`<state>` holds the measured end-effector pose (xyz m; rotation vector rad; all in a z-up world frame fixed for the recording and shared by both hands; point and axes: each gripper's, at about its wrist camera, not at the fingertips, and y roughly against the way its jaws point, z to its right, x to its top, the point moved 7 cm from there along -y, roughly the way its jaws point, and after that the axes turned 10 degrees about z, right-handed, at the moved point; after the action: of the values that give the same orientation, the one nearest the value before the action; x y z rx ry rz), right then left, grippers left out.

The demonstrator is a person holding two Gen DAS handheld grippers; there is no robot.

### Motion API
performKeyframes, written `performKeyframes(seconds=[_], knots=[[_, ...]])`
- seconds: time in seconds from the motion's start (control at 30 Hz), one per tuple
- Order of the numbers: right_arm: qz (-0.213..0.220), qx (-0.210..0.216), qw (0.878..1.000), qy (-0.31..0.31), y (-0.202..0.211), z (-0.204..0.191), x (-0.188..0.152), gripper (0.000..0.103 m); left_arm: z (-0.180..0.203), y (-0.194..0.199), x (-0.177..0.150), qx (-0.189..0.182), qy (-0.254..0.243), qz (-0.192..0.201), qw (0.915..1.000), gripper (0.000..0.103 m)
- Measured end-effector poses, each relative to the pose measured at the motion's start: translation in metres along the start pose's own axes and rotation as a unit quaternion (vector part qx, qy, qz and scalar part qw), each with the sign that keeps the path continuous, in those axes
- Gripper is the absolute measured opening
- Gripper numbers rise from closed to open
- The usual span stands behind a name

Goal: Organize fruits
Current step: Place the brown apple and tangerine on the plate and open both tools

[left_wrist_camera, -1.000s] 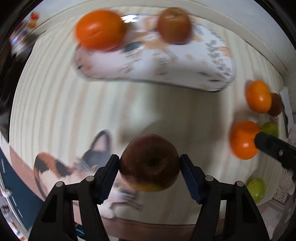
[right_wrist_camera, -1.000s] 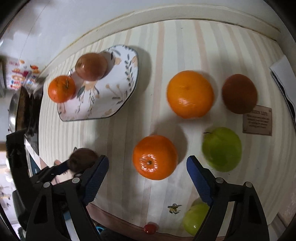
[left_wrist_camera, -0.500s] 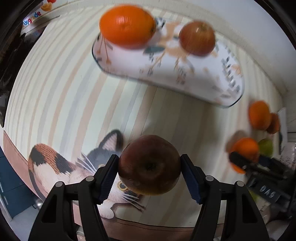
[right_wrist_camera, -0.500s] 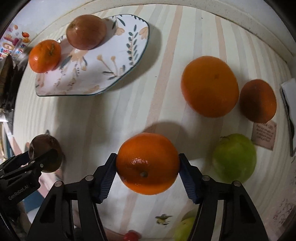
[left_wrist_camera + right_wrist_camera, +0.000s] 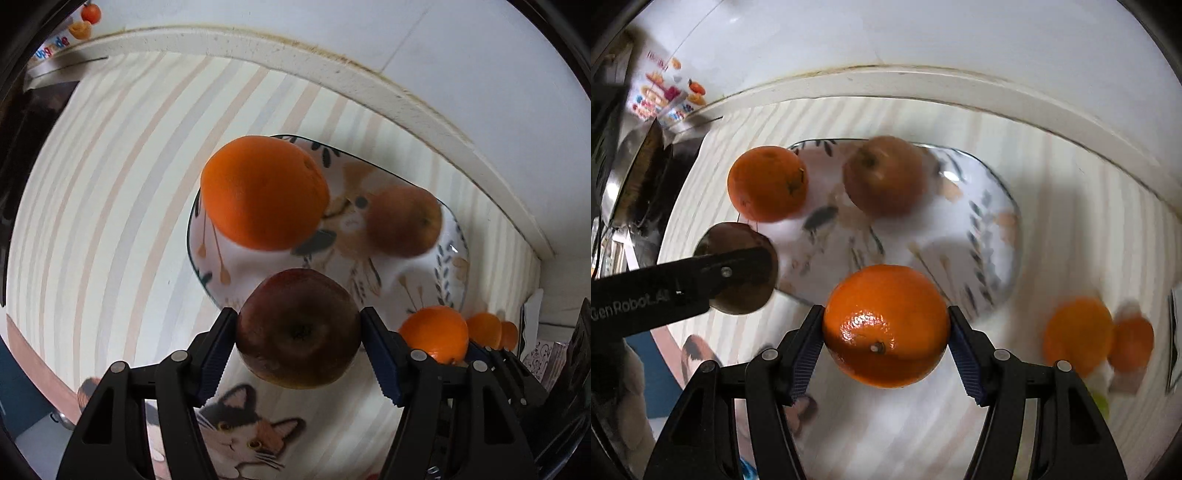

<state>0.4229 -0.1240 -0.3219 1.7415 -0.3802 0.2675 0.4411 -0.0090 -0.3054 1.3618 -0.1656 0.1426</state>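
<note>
My left gripper is shut on a dark red apple and holds it above the near edge of the floral plate. The plate carries an orange and a reddish apple. My right gripper is shut on an orange and holds it over the plate's near rim. In the right wrist view the plate's orange and apple show, and the left gripper with its dark apple is at the left.
Two oranges and a green fruit lie on the striped tablecloth to the right of the plate. A cat picture is on the cloth near the front edge. A wall ledge runs behind the plate.
Both grippers have moved forward toward the plate, each with its fruit. One second ago the right gripper was open around the orange; it then shut on it and lifted it.
</note>
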Motion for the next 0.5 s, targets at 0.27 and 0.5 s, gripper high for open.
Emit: performKeyframes(seconds=[0.27, 0.5], knots=[[-0.026, 0.023, 0.999, 0.010, -0.037, -0.015, 0.017, 0.067, 0.001, -0.027, 0.012, 0.001, -0.005, -0.030, 0.9995, 0.066], [-0.058, 0.039, 0.998, -0.002, -0.059, -0.014, 0.015, 0.068, -0.001, -0.037, 0.011, 0.008, -0.005, -0.043, 0.9990, 0.066]])
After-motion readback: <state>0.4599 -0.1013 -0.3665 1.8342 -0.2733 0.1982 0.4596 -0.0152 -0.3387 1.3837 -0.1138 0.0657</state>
